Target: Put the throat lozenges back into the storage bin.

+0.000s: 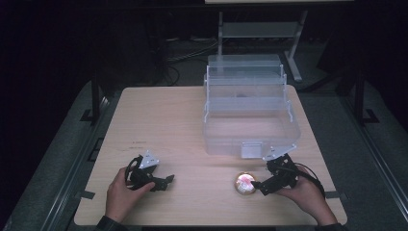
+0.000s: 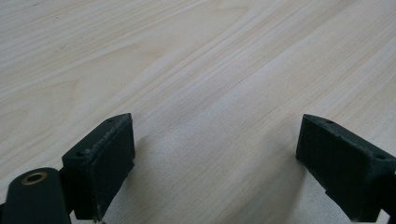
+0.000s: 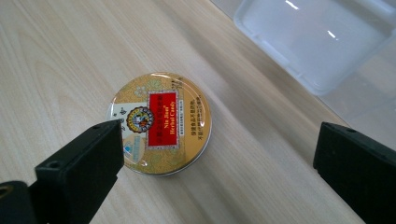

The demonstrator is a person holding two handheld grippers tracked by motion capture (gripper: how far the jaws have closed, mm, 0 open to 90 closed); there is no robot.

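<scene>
Open wood on the left, crowded on the right

I see bare table [image 1: 159, 115] across the frame's left and centre; the clear tiered box [image 1: 248, 113] blocks the upper right, and the round tin [image 1: 245, 183] lies just below it, beside my right gripper [image 1: 263, 186].

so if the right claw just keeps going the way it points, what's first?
Probably the round candy tin: the right claw is open and aimed at it, one jaw already overlapping its edge. Height above the table is unclear.

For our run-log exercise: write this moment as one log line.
right gripper: open, at round candy tin, not gripping | left gripper: open over bare table | clear tiered box: open, behind tin
</scene>
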